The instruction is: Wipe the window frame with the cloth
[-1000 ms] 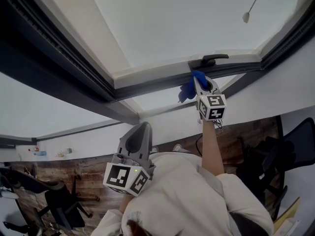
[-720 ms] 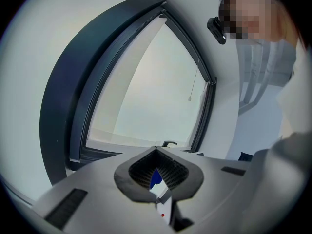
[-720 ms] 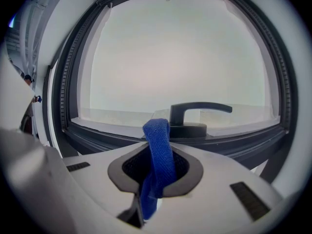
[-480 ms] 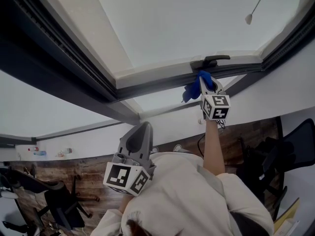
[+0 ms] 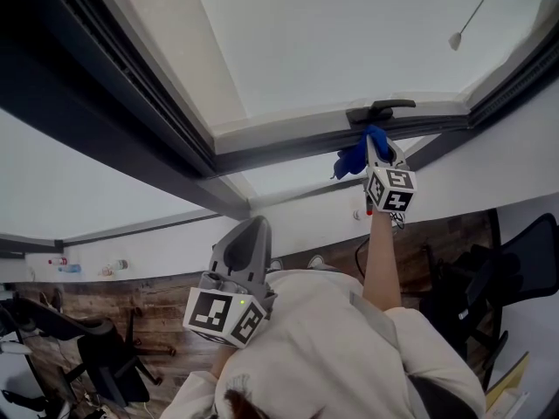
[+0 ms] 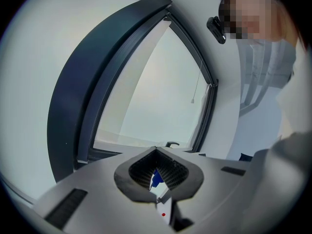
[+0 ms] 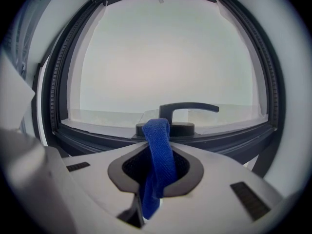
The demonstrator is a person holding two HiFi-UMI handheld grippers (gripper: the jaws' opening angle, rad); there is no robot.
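The dark window frame (image 5: pixel 279 151) runs across the head view, with a black handle (image 5: pixel 382 109) on its lower rail. My right gripper (image 5: pixel 374 145) is raised to that rail just below the handle and is shut on a blue cloth (image 5: pixel 353 158), which bunches against the frame. In the right gripper view the cloth (image 7: pixel 159 140) sticks up between the jaws in front of the handle (image 7: pixel 187 108) and the rail (image 7: pixel 97 135). My left gripper (image 5: pixel 255 223) is held low near my chest, shut with nothing in it, pointing at the window (image 6: pixel 156 150).
A pull cord with a small bead (image 5: pixel 456 40) hangs in front of the glass at upper right. Black office chairs (image 5: pixel 105 356) (image 5: pixel 524 269) stand on the wood floor below. Small bottles (image 5: pixel 113 266) sit on a ledge at far left.
My right gripper has slid right along the lower rail with the cloth, ending under the handle. The left gripper has stayed put.
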